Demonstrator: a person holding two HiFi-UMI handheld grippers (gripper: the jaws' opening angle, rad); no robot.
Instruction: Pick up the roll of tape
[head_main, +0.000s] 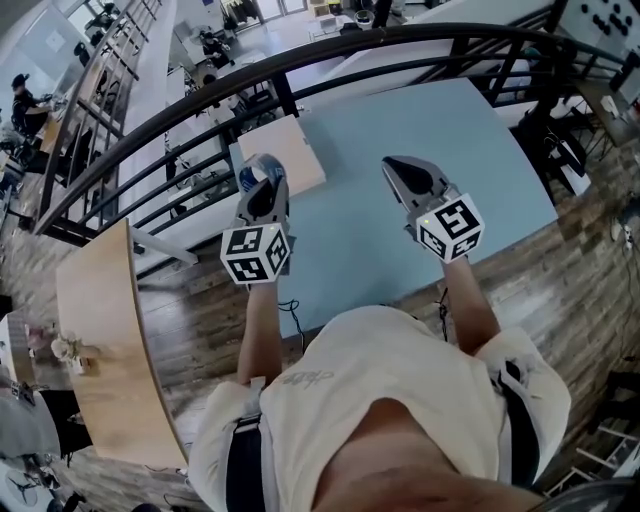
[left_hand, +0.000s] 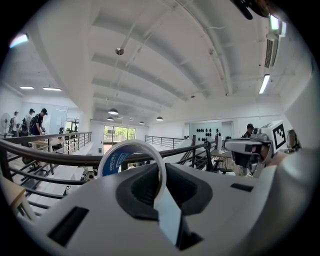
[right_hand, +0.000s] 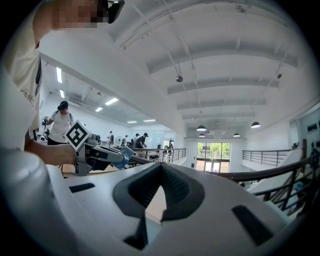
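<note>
The left claw (left_hand: 161, 167) pinches the rim of the roll of tape (left_hand: 114, 159), holding it upright in the air over the left edge of the blue worktop (head_main: 420, 120); the pickup looks done. The right claw (right_hand: 160, 167) is closed on nothing, likely spare. The jaws hide the roll's lower half, and the head view shows only a blue sliver.

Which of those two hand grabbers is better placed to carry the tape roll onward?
Left. The left gripper clamps the roll of tape between its jaws, up off the blue table. The right gripper is empty, jaws together, off to the side.
</note>
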